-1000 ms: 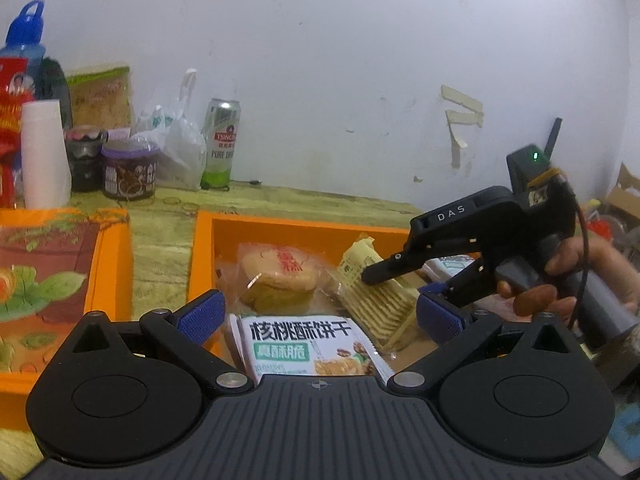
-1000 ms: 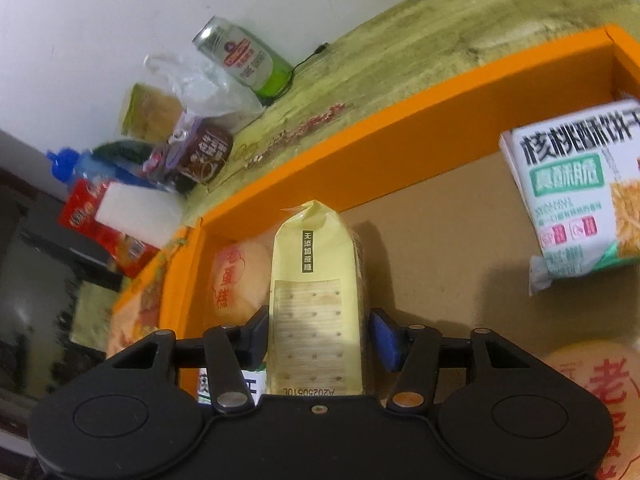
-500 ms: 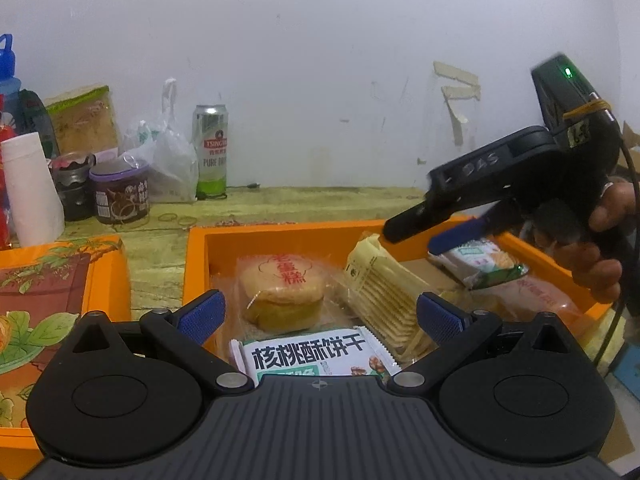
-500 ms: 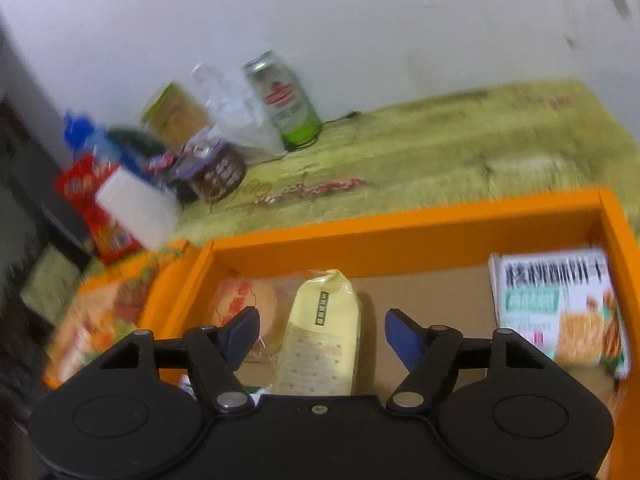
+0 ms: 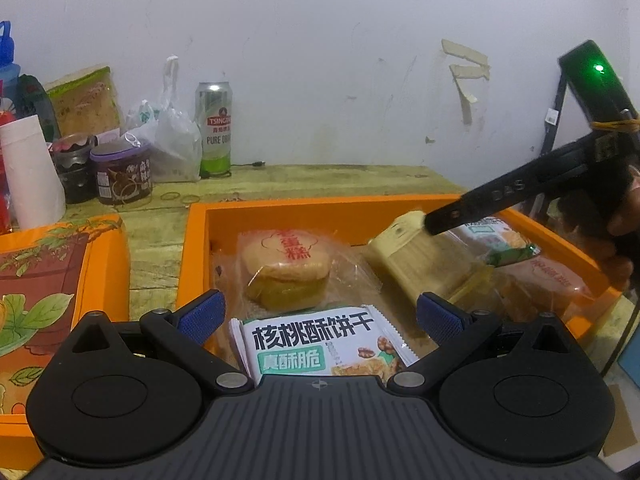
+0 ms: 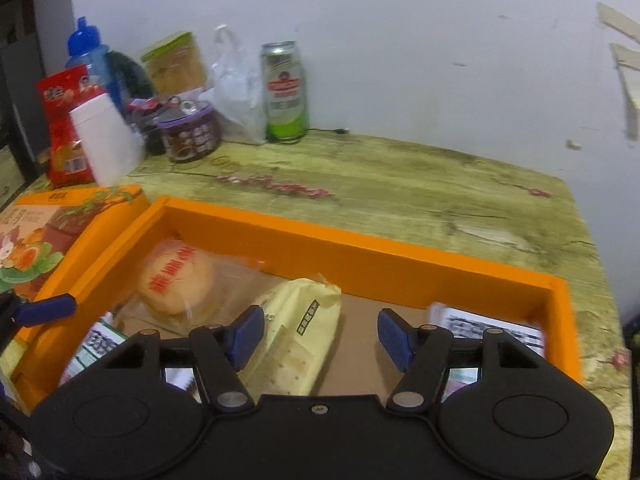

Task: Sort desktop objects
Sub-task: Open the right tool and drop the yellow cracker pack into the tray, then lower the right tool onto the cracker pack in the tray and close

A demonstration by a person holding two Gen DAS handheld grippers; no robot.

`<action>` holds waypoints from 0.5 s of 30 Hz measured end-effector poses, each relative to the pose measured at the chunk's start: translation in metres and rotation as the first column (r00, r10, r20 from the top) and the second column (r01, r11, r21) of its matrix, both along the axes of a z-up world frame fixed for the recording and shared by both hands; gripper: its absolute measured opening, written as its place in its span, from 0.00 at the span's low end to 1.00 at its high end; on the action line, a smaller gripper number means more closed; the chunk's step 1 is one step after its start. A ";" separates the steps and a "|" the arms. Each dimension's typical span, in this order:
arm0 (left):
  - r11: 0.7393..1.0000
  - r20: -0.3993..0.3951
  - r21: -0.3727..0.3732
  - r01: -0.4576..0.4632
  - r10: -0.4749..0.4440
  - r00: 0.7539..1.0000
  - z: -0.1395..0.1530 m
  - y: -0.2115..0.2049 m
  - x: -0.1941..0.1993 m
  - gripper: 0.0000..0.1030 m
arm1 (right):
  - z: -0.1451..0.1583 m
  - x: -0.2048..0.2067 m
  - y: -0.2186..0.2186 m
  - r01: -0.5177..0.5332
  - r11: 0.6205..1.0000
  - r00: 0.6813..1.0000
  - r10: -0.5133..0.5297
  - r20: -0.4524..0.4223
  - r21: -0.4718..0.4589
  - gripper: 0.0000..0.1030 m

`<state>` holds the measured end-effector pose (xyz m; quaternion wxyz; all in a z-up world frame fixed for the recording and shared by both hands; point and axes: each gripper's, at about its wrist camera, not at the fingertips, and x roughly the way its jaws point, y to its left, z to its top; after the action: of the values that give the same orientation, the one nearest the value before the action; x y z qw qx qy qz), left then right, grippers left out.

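An orange tray [image 5: 320, 206] [image 6: 360, 246] holds snack packs. In it lie a yellow cracker pack [image 5: 424, 264] [image 6: 296, 332], a wrapped round cake [image 5: 288, 268] [image 6: 176, 280], a white-and-green walnut biscuit pack [image 5: 320, 344] and another biscuit pack [image 6: 496, 330] at the right end. My left gripper [image 5: 318, 316] is open and empty above the near biscuit pack. My right gripper [image 6: 320, 338] is open and empty above the cracker pack, apart from it; it also shows in the left wrist view [image 5: 520, 192].
An orange printed box [image 5: 44, 280] [image 6: 48, 236] lies left of the tray. At the back left stand a beer can [image 5: 214, 128] [image 6: 285, 92], a plastic bag [image 5: 172, 140], a dark jar [image 5: 120, 176], a white cup [image 5: 28, 172] and a red snack bag [image 6: 64, 124].
My right gripper opened, let go of the yellow cracker pack in the tray, and rose back away from it. The left gripper stayed open and barely moved.
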<state>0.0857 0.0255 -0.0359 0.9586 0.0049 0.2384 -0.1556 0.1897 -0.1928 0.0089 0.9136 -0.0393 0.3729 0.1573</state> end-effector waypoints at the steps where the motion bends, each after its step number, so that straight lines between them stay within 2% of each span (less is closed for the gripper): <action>1: 1.000 -0.001 0.001 0.000 0.000 1.000 0.000 0.000 0.000 1.00 | 0.000 -0.002 -0.004 0.011 1.000 1.000 -0.010 0.002 -0.010 0.59; 5: 1.000 -0.006 0.000 0.005 -0.005 1.000 -0.001 -0.001 0.000 1.00 | -0.003 -0.005 -0.020 0.032 0.999 0.999 -0.032 -0.039 0.015 0.59; 8: 1.000 -0.006 0.000 0.007 -0.007 1.000 -0.001 -0.001 -0.001 1.00 | -0.001 -0.001 -0.033 0.053 0.993 0.995 -0.043 -0.090 0.109 0.59; 11: 1.000 -0.004 -0.004 0.008 -0.008 1.000 -0.002 0.000 -0.001 1.00 | -0.003 0.010 -0.043 0.073 0.974 0.984 -0.035 -0.177 0.215 0.60; 15: 1.000 -0.001 -0.013 0.012 -0.012 1.000 -0.002 0.001 0.000 1.00 | -0.013 0.025 -0.039 0.081 0.974 0.969 -0.026 -0.245 0.213 0.60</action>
<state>0.0853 0.0267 -0.0384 0.9576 0.0002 0.2378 -0.1627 0.2150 -0.2316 -0.0041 0.8642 0.0923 0.4619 0.1767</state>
